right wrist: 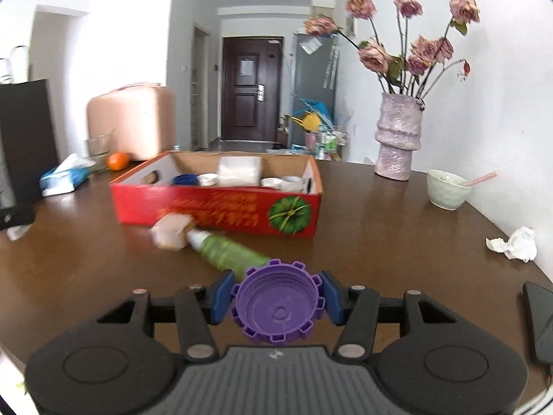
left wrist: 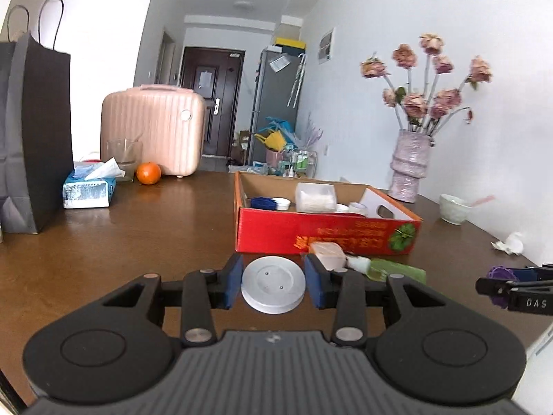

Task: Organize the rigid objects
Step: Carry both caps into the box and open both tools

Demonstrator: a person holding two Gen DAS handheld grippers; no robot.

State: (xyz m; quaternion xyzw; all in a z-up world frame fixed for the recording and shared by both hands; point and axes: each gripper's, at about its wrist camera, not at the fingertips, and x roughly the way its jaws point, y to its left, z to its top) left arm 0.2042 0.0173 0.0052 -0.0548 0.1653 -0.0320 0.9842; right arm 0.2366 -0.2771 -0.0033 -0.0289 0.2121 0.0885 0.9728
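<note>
My left gripper (left wrist: 273, 285) is shut on a flat silver round lid (left wrist: 273, 282), held above the brown table in front of the red cardboard box (left wrist: 325, 233). My right gripper (right wrist: 276, 299) is shut on a purple notched cap (right wrist: 278, 302), its hollow side facing the camera. The red box (right wrist: 214, 207) holds a blue lid (right wrist: 183, 180), white lids (right wrist: 207, 179) and a clear plastic container (right wrist: 238, 170). A green bottle (right wrist: 228, 252) with a pale pink cap (right wrist: 171, 231) lies on the table in front of the box. The right gripper with its purple cap (left wrist: 499, 273) shows at the right edge of the left wrist view.
A pink vase of dried roses (right wrist: 397, 138) and a pale bowl (right wrist: 447, 188) stand at the right, with crumpled tissue (right wrist: 515, 243) nearer. A black phone (right wrist: 541, 318) lies at the right edge. At the left are a black paper bag (left wrist: 31, 138), tissue pack (left wrist: 88, 190), orange (left wrist: 148, 173), glass (left wrist: 124, 157) and pink suitcase (left wrist: 152, 128).
</note>
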